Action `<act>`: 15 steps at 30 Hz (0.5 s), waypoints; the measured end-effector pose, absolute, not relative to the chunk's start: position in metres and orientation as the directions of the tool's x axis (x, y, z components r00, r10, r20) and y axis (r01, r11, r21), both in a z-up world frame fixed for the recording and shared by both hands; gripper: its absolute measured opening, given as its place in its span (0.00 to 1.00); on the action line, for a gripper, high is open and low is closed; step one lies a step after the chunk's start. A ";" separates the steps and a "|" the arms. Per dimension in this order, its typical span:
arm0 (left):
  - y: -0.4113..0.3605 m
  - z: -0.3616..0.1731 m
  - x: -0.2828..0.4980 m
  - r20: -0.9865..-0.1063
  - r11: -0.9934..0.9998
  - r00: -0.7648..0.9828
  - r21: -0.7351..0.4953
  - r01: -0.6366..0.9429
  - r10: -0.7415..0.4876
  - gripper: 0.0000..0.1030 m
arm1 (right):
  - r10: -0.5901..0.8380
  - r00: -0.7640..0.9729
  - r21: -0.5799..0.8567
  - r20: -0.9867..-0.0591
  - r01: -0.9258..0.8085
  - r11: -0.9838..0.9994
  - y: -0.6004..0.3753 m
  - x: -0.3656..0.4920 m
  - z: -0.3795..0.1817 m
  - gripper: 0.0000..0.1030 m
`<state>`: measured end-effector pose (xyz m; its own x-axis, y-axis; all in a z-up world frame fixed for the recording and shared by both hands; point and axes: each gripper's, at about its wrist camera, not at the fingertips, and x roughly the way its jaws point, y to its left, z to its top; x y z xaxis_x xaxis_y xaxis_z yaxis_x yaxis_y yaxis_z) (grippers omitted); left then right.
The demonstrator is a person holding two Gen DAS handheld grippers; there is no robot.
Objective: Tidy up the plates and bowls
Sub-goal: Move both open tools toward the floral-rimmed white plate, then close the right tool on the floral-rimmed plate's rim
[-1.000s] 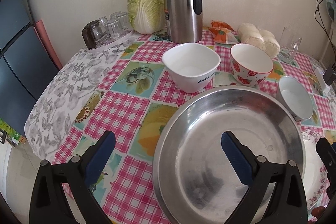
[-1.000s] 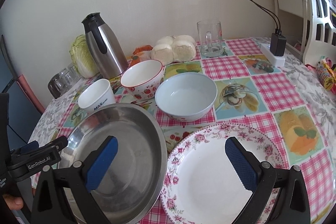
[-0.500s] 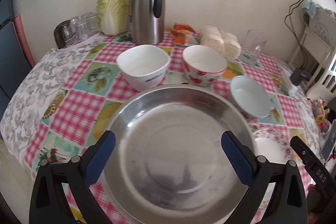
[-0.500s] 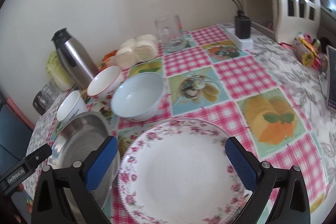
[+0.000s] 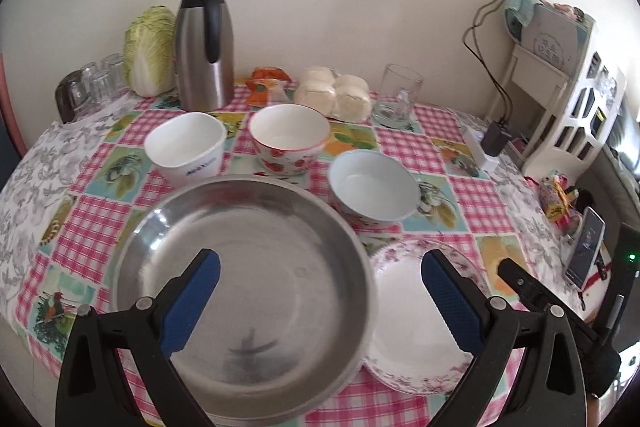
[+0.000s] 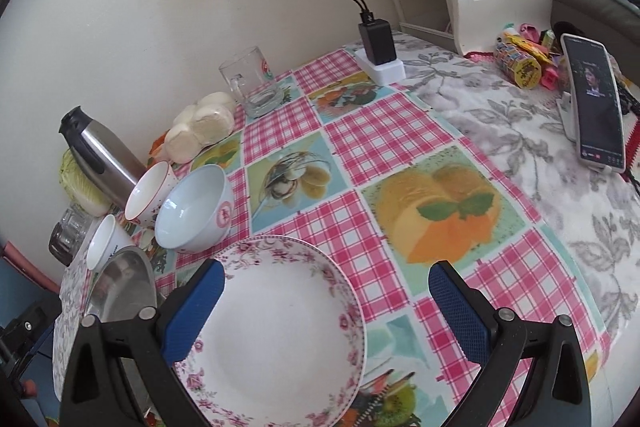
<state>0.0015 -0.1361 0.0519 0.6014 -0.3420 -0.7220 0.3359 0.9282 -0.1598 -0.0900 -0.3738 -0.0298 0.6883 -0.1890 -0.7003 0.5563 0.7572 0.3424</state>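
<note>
A: Where's the round stainless-steel plate [image 5: 248, 267]?
B: On the checked tabletop [image 6: 400, 147], beneath the left gripper [image 5: 320, 291], jaws wide apart, holding nothing

A: And the right gripper [image 6: 326, 307]?
B: Jaws spread wide and empty over the white floral-rimmed plate [image 6: 280, 331], just beside the steel one

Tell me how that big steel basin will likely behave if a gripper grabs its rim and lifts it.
The steel basin looks thin-walled and empty, so probably light for its width. Its polished rim seems slick and may slip between the pads. Gripped at one edge, so wide a dish would likely tilt. It sits close beside the floral plate, so it could knock that.
</note>
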 end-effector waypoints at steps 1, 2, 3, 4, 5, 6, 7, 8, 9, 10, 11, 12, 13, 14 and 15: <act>-0.140 0.051 -0.001 -0.723 0.920 0.587 -0.180 0.349 -0.364 0.98 | -0.188 0.687 0.343 -0.701 0.557 0.757 -0.375 -0.092 -0.031 1.00; -0.142 0.049 -0.003 -0.728 0.914 0.572 -0.196 0.356 -0.379 0.98 | -0.185 0.687 0.344 -0.703 0.556 0.757 -0.376 -0.093 -0.031 1.00; -0.145 0.048 -0.005 -0.731 0.909 0.560 -0.210 0.360 -0.390 0.98 | -0.182 0.687 0.346 -0.704 0.555 0.757 -0.377 -0.094 -0.032 1.00; -0.148 0.047 -0.008 -0.733 0.904 0.548 -0.224 0.363 -0.402 0.98 | -0.179 0.688 0.349 -0.704 0.554 0.756 -0.378 -0.096 -0.033 1.00; -0.150 0.046 -0.010 -0.736 0.897 0.532 -0.244 0.368 -0.418 0.98 | -0.179 0.687 0.349 -0.704 0.554 0.756 -0.379 -0.097 -0.033 1.00; -0.153 0.045 -0.012 -0.737 0.892 0.520 -0.263 0.368 -0.432 0.98 | -0.179 0.687 0.349 -0.705 0.555 0.755 -0.379 -0.098 -0.034 1.00; -0.154 0.045 -0.014 -0.737 0.885 0.505 -0.291 0.365 -0.450 0.98 | -0.178 0.686 0.350 -0.706 0.555 0.755 -0.380 -0.100 -0.035 1.00; -0.155 0.044 -0.016 -0.736 0.876 0.488 -0.319 0.362 -0.470 0.98 | -0.174 0.686 0.353 -0.706 0.554 0.753 -0.381 -0.102 -0.035 1.00; -0.157 0.042 -0.018 -0.735 0.867 0.472 -0.344 0.360 -0.487 0.98 | -0.171 0.687 0.359 -0.706 0.555 0.751 -0.382 -0.104 -0.035 1.00; -0.158 0.041 -0.019 -0.736 0.861 0.458 -0.362 0.357 -0.499 0.98 | -0.168 0.688 0.364 -0.706 0.556 0.747 -0.383 -0.105 -0.036 1.00; -0.159 0.040 -0.020 -0.738 0.857 0.444 -0.376 0.353 -0.508 0.98 | -0.166 0.688 0.370 -0.707 0.560 0.741 -0.384 -0.107 -0.037 1.00; -0.161 0.038 -0.022 -0.740 0.852 0.432 -0.389 0.350 -0.515 0.98 | -0.163 0.687 0.377 -0.708 0.564 0.735 -0.386 -0.108 -0.038 1.00; -0.162 0.037 -0.023 -0.741 0.846 0.418 -0.404 0.347 -0.525 0.98 | -0.159 0.687 0.388 -0.709 0.568 0.726 -0.388 -0.110 -0.039 1.00; -0.163 0.035 -0.024 -0.741 0.839 0.403 -0.421 0.345 -0.537 0.98 | -0.153 0.689 0.399 -0.709 0.570 0.718 -0.390 -0.111 -0.040 1.00; -0.163 0.034 -0.026 -0.741 0.833 0.390 -0.435 0.342 -0.547 0.98 | -0.146 0.691 0.412 -0.708 0.571 0.710 -0.391 -0.112 -0.041 1.00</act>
